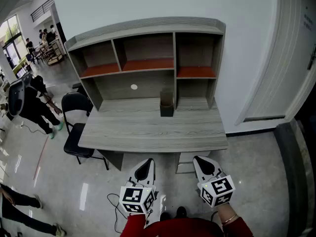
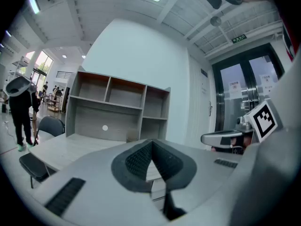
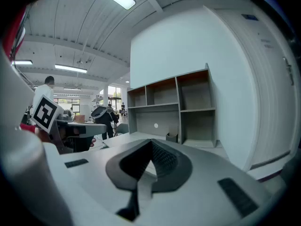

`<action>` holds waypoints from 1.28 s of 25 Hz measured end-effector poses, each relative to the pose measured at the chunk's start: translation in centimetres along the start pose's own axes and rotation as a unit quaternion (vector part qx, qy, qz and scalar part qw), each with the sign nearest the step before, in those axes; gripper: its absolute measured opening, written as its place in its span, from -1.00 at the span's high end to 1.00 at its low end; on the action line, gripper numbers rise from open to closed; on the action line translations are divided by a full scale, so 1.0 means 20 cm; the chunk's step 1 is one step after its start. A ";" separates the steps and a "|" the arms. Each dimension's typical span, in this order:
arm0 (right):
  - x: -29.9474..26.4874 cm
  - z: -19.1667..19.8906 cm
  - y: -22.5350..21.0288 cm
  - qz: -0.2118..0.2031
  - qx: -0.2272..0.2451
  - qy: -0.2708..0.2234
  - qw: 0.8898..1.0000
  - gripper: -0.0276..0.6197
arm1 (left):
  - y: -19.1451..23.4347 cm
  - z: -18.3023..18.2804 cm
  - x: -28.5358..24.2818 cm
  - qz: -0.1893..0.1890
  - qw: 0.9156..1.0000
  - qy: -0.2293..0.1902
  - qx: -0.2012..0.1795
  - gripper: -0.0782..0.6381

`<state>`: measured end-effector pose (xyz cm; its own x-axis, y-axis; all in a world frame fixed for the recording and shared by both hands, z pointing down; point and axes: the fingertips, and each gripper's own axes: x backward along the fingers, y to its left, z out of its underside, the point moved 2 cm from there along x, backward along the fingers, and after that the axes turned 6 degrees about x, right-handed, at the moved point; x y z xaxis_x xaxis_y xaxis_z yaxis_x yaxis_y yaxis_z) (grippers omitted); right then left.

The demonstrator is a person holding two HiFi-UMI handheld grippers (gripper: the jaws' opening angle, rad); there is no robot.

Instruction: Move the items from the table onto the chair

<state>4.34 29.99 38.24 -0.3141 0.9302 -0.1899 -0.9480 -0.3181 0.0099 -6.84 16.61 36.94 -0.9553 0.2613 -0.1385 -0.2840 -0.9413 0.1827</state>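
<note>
A small dark open-topped container (image 1: 167,107) stands on the grey wooden desk (image 1: 148,132), by the hutch's upright divider. It is the only loose item I see there; it also shows small in the left gripper view (image 2: 131,134) and the right gripper view (image 3: 172,137). A black chair (image 1: 78,141) stands at the desk's left end. My left gripper (image 1: 144,168) and right gripper (image 1: 205,166) hang side by side in front of the desk's near edge, well short of the container. Both have their jaws together with nothing between the pads (image 2: 141,157) (image 3: 162,157).
The desk carries a hutch (image 1: 148,48) with open shelves and a white round spot (image 1: 134,87) on its back panel. A white wall and door (image 1: 291,58) stand to the right. A person in black (image 1: 34,102) bends over on the shiny floor beyond the chair.
</note>
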 end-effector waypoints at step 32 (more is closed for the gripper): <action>-0.35 0.04 -0.46 0.058 -0.029 0.018 0.998 0.90 | 0.26 0.08 -1.10 -0.046 0.994 0.102 0.004 -0.39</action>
<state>15.15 26.51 40.35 -0.4190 0.8793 -0.2266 -0.9002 -0.4349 -0.0232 12.58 6.29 42.54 -0.8890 0.2968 -0.3487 -0.3705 -0.9137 0.1669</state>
